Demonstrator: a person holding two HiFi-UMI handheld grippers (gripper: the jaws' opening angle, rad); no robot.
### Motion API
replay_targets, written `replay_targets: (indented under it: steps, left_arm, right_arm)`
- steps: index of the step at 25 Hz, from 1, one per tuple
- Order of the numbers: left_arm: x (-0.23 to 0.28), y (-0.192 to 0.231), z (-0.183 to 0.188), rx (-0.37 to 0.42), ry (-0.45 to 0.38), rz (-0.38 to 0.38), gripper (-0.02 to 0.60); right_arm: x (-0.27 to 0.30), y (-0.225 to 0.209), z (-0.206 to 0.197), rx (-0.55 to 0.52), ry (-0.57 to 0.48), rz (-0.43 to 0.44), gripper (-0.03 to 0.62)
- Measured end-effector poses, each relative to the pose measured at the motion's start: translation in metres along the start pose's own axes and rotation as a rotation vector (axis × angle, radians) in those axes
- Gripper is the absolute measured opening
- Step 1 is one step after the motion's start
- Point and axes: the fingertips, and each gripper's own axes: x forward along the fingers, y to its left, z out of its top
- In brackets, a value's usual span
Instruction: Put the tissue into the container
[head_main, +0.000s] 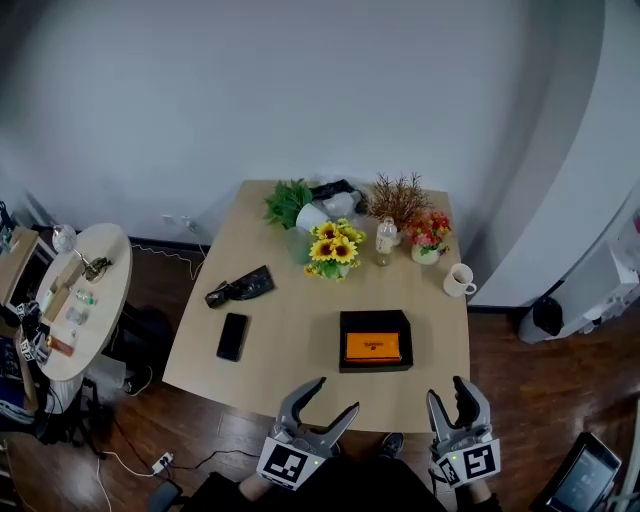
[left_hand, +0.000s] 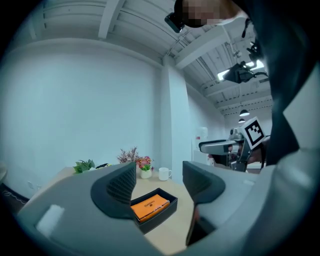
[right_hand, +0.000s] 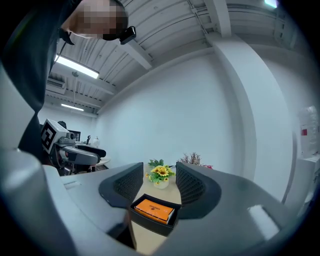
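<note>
We hold the left gripper (head_main: 335, 395) level at the near edge of the desk (head_main: 290, 345). Its jaws are spread, and its own view shows nothing between the pads, only the desk beyond them. The right gripper (head_main: 449, 392) sits beside it, well apart. Its jaws stand apart by a narrower gap and are just as empty. Neither gripper touches anything.

Just ahead of both grippers, near the front middle of the desk, stands the black container (head_main: 375, 318). An orange pack (head_main: 373, 347) lies flat inside it, below the rim. We take this pack to be the tissue, though the print on it is too small to read.

Further out to the left lie a dark phone (head_main: 232, 336) and a black pouch (head_main: 240, 287). Along the far edge are sunflowers (head_main: 334, 246), a small bottle (head_main: 386, 240) and a white mug (head_main: 459, 280).

By our judgement the task looks finished: the tissue rests in the container and both grippers are free and drawn back. We see no other tissue on the desk. If anything is left, it is only to check that the pack sits squarely inside.
</note>
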Motion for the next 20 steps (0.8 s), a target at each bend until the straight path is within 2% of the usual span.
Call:
replay_targets:
  steps: [5,10,14,20]
  left_arm:
    - [0.000,0.009,0.003,0.010,0.002,0.009,0.276]
    - [0.002,0.000,0.005,-0.001,-0.001,0.054,0.276]
    - [0.009,-0.010,0.006,0.007,0.008,0.061,0.276]
    - [0.016,-0.024,-0.001,-0.031,0.035,0.077,0.276]
  right_arm:
    - [0.007,0.005,0.004,-0.005,-0.016,0.012,0.193]
    - [0.003,0.004,0.006,0.007,-0.030,0.064,0.193]
    - [-0.001,-0.009,0.009,-0.010,-0.039,0.065,0.192]
    - [-0.014,-0.024,0.003,0.008,-0.032,0.069,0.188]
